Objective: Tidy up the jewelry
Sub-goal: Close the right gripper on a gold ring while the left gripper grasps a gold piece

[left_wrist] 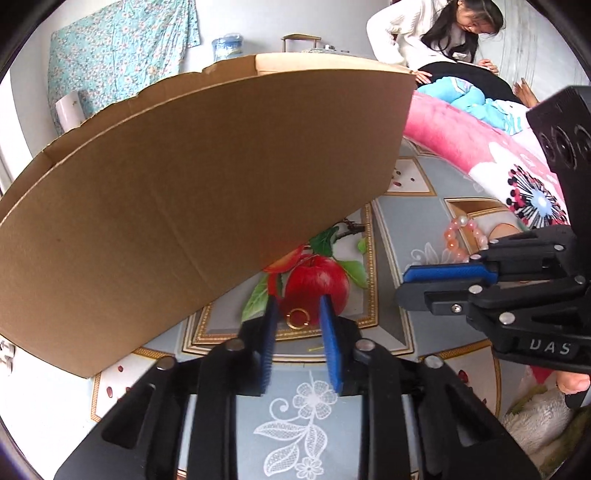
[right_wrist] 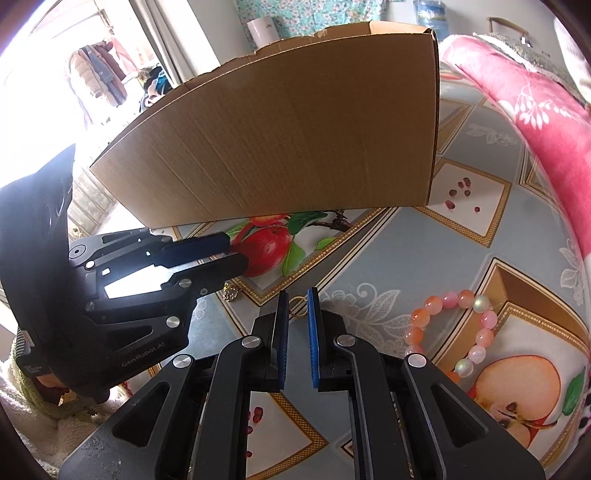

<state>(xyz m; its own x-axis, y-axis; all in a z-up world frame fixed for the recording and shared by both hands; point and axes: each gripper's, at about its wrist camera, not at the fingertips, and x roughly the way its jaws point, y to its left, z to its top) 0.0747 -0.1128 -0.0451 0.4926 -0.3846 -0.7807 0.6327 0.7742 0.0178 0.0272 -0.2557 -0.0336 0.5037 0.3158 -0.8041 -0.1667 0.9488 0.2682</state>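
A small gold ring (left_wrist: 297, 318) lies on the patterned tablecloth, on the printed red apple, just in front of a brown cardboard box (left_wrist: 192, 192). My left gripper (left_wrist: 298, 306) is open with the ring between its blue fingertips. In the right wrist view another gold ring (right_wrist: 296, 305) lies between the open fingertips of my right gripper (right_wrist: 296, 297). A pink and orange bead bracelet (right_wrist: 450, 328) lies on the cloth to the right; it also shows in the left wrist view (left_wrist: 463, 236). A small gold trinket (right_wrist: 229, 291) lies near the left gripper.
The cardboard box (right_wrist: 295, 140) stands open-topped close ahead. A pink floral blanket (right_wrist: 535, 110) borders the cloth on the right. A person in white (left_wrist: 424, 33) sits beyond the box. The other gripper's body (left_wrist: 517, 288) crowds the right side.
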